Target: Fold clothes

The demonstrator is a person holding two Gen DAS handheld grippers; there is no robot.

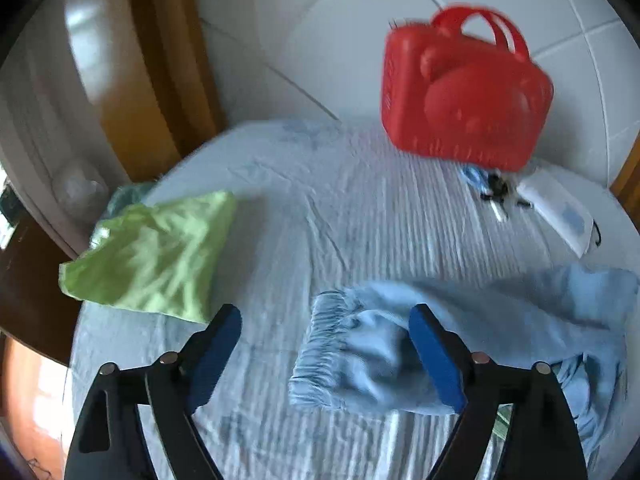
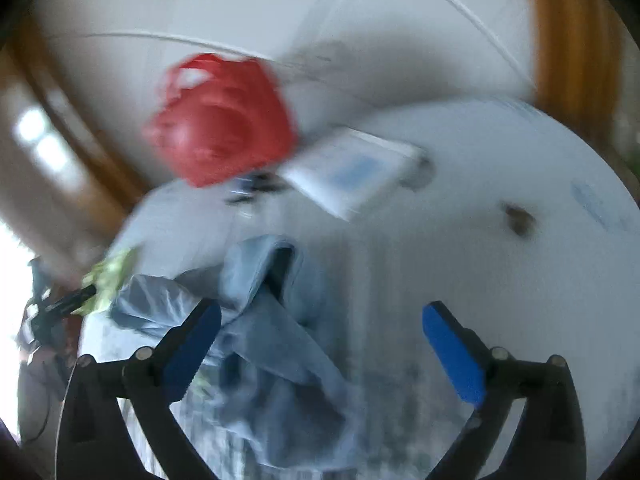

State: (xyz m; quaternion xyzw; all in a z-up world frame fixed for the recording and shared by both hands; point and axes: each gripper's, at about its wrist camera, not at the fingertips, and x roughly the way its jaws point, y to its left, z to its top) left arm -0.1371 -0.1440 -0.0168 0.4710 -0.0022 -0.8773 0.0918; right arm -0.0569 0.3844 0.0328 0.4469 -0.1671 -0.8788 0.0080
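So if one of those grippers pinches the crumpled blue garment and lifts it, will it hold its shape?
Probably not. The blue garment lies in soft, creased heaps on the bed sheet, so it should droop and unfold when lifted. It looks thin, so likely light. The gathered waistband is bunched thicker, possibly giving the open left hand-held gripper a surer pinch.

your left gripper (image 1: 326, 354) and right gripper (image 2: 322, 354) both have black frames with royal-blue pads on the fingers (image 1: 436, 360). under them the surface (image 1: 360, 200) wears a pale blue-white cloth with fine ribbed stripes and faint blue print, carrying a light blue garment (image 1: 500, 320) with a gathered waistband and a lime green garment (image 1: 156, 256). the plastic case (image 1: 464, 96) is bright red, the flat box (image 1: 560, 210) white with a blue patch, the wall tiles (image 1: 320, 20) white.
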